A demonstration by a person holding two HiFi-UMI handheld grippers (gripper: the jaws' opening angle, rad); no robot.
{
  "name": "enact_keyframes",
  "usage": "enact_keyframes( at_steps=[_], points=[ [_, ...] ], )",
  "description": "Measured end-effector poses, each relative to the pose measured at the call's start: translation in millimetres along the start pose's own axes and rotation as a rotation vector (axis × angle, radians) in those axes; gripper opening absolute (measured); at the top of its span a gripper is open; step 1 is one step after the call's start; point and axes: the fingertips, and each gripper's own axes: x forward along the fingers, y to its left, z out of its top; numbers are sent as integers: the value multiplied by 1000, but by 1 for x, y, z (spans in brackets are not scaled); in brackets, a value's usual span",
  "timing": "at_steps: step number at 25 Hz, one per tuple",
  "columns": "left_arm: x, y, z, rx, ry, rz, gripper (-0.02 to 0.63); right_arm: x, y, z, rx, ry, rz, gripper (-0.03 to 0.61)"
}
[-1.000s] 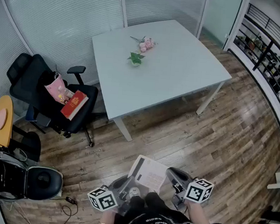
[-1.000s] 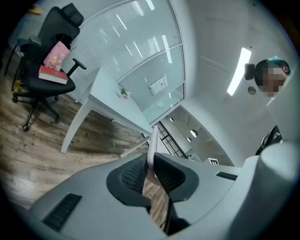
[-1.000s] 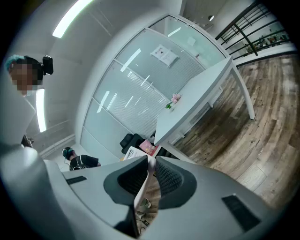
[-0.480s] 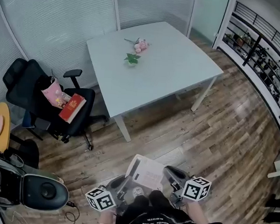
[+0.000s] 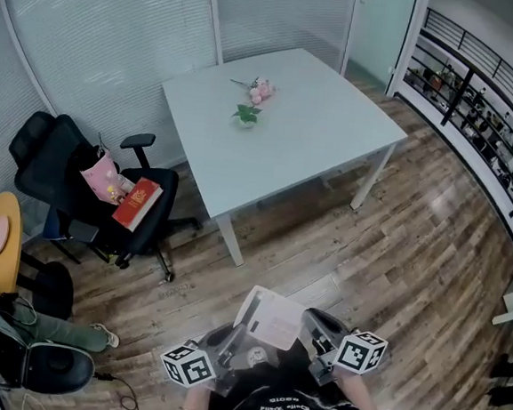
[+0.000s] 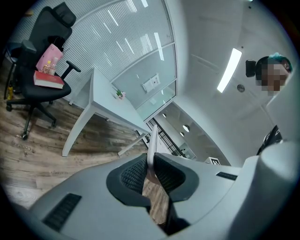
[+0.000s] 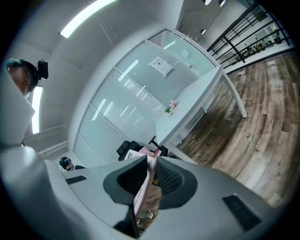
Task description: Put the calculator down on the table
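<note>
The calculator (image 5: 271,318) is a flat white slab held level above the wood floor, close to my body. My left gripper (image 5: 234,339) is shut on its left edge and my right gripper (image 5: 311,328) is shut on its right edge. In the left gripper view the calculator (image 6: 152,146) shows edge-on, pinched between the left gripper's (image 6: 151,163) ribbed pads. The right gripper view shows the calculator's thin edge (image 7: 144,190) clamped in the right gripper (image 7: 149,172). The white table (image 5: 315,151) stands ahead, apart from the calculator.
A small plant with pink flowers (image 5: 251,103) sits on the table's far left part. A black office chair (image 5: 80,184) with a red book (image 5: 137,204) and a pink bag stands left. Someone's legs (image 5: 58,332) and a yellow stool (image 5: 0,226) are at far left. A railing (image 5: 479,112) runs right.
Both grippers have carried the calculator a little toward the table, still clamped on it. At lower left a dark rounded shape has moved out and a person's legs show there.
</note>
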Motion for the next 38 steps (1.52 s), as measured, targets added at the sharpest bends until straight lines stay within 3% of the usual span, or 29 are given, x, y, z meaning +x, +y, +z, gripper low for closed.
enact_keyframes(
  at_steps=[11, 27, 38],
  points=[
    [35, 23, 16, 6, -40, 71, 63, 44, -32, 27, 1, 55, 70, 69],
    [184, 35, 112, -15, -156, 126, 63, 129, -98, 185, -105, 163, 142, 70],
    [237, 43, 118, -78, -140, 164, 63, 144, -137, 223, -75, 198, 143, 69]
  ],
)
